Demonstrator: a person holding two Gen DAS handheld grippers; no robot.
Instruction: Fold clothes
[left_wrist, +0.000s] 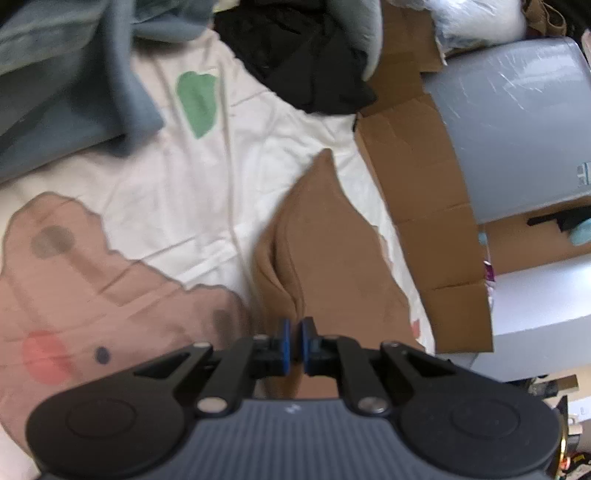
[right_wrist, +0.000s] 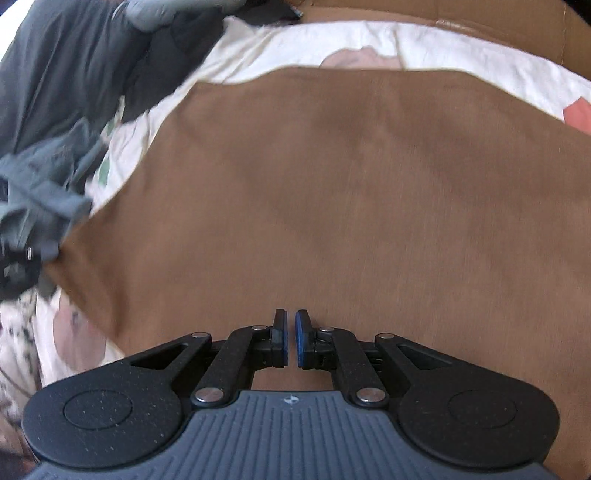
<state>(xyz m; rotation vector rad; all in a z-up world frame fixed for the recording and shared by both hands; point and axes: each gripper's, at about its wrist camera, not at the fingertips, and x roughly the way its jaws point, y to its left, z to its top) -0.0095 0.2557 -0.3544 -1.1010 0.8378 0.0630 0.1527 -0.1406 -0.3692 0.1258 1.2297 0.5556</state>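
Note:
A brown garment (left_wrist: 325, 236) lies on a white printed sheet (left_wrist: 192, 184). One bunched fold of it rises to my left gripper (left_wrist: 293, 334), whose blue pads (left_wrist: 284, 341) are shut on the cloth. In the right wrist view the same brown garment (right_wrist: 332, 192) spreads wide and smooth across the frame. My right gripper (right_wrist: 291, 334) sits low over its near edge with its pads nearly together and brown cloth showing in the thin slit. The far left corner of the garment ends at a dark gripper part (right_wrist: 16, 266), half hidden by grey cloth.
Grey-blue clothes (left_wrist: 66, 85) are heaped at the upper left and a black garment (left_wrist: 295, 55) lies at the top. Open cardboard boxes (left_wrist: 424, 192) and grey plastic-wrapped packages (left_wrist: 517, 122) border the sheet on the right. Grey clothing (right_wrist: 48, 92) crowds the right view's left side.

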